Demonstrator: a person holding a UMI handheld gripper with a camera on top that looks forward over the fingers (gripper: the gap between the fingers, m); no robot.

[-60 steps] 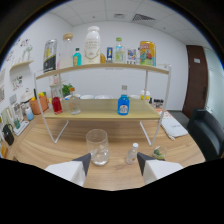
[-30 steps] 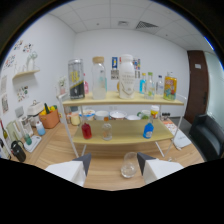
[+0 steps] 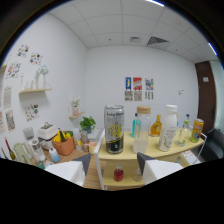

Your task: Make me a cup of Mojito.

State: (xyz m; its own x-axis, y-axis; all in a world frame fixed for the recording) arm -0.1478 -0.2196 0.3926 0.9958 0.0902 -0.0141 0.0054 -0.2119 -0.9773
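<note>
The gripper (image 3: 111,167) is held up in front of a two-level wooden shelf (image 3: 150,148), and its two white fingers (image 3: 70,170) stand apart with nothing between them. They hold nothing, and they touch nothing.

On the top board of the shelf, just beyond the fingers, stands a tall can (image 3: 114,129) with a yellow and dark label. To its side there is a clear jar with a wooden lid (image 3: 142,131), a thin bottle with a blue cap (image 3: 134,125) behind it, an amber bottle (image 3: 156,126), a large white bottle (image 3: 168,128), and further along a small green bottle (image 3: 186,128) and a yellow can (image 3: 197,130). On the lower board, seen between the fingers, there is a small red bottle (image 3: 119,174). Beside the shelf, a small green plant (image 3: 87,123) and an orange pot (image 3: 63,145) are on the worktop.

I see no cup or glass for the drink in this view, so I cannot tell where it is. As far as the picture shows, the Mojito is at an early stage: no ingredient is in the fingers, and nothing is being poured. In my judgement, the fingers face the tall can and may go for it as an ingredient. Taking the ingredients, pouring them and mixing are all left to do.
</note>
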